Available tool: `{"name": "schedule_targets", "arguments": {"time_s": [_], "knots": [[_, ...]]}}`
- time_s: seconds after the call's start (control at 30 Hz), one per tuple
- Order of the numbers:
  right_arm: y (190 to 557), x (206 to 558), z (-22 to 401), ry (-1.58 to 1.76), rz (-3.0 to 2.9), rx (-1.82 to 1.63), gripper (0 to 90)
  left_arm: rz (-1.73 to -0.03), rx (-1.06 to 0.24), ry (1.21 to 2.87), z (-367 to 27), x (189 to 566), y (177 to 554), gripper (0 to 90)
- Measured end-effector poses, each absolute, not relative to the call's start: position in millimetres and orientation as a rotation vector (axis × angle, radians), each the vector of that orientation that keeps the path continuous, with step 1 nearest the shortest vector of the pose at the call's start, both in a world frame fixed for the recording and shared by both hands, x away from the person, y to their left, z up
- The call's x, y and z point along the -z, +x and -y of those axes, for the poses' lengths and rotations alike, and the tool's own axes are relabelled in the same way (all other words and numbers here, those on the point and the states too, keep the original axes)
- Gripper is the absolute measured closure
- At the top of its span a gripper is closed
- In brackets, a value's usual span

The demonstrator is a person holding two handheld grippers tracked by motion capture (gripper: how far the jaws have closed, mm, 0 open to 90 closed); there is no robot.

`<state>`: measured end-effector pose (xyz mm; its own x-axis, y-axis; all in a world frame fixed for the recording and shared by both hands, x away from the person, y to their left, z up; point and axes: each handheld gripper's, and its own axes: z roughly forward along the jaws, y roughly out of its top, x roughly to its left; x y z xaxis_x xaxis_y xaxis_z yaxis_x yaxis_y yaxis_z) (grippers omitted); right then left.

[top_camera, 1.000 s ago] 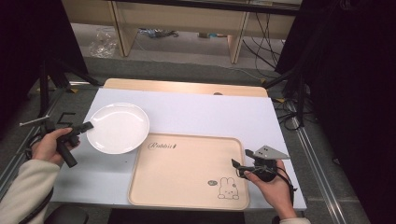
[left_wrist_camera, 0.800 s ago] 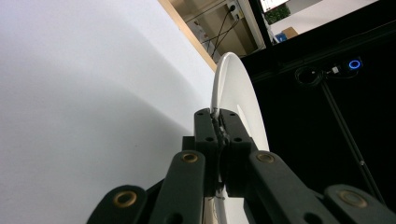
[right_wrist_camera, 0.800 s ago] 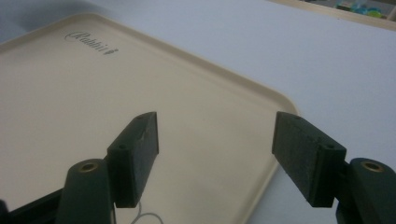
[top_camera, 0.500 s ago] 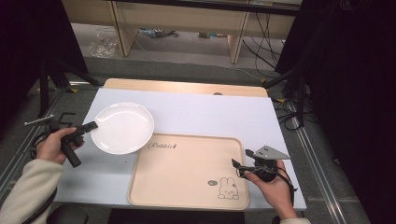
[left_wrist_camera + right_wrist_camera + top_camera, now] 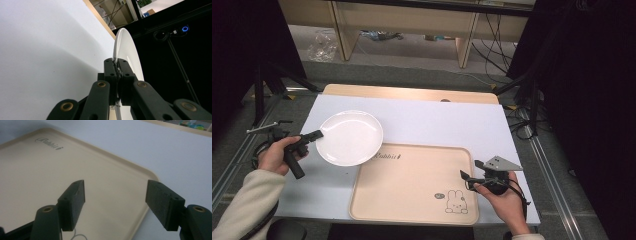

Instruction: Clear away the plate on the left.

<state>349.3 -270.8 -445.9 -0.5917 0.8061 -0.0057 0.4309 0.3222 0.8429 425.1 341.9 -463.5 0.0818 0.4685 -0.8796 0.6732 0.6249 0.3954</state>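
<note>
White plate in transit toward the tray, not yet set down.

Beige tray [image 5: 412, 185] lies empty at lower centre of the high view, on the pale table [image 5: 437, 120]. The white plate [image 5: 349, 137] hangs at centre left, its near-right edge just overlapping the tray's upper-left corner; it sits farther right than a second ago. Left gripper [image 5: 314, 135] is clenched on the plate's left rim; right gripper [image 5: 464, 176] waits released at the tray's right edge, unmoved. Lowering and letting go remain.
</note>
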Motion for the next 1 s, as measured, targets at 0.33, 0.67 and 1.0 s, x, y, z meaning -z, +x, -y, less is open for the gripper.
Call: {"name": "schedule_targets", "arguments": {"time_s": [0.33,0.67,1.0], "knots": [[349.3,445.9,270.9,1.096,-2.164,-1.182,32.7,-1.536,0.220,0.978,-331.0,462.2,426.5,86.8],[349.5,446.1,270.8,1.094,-2.163,-1.189,32.7,-1.514,0.234,0.989,-322.0,460.6,426.5,86.8],[349.5,446.2,270.8,1.096,-2.166,-1.191,32.6,-1.510,0.245,1.003,-313.1,458.9,425.5,86.8]]}}
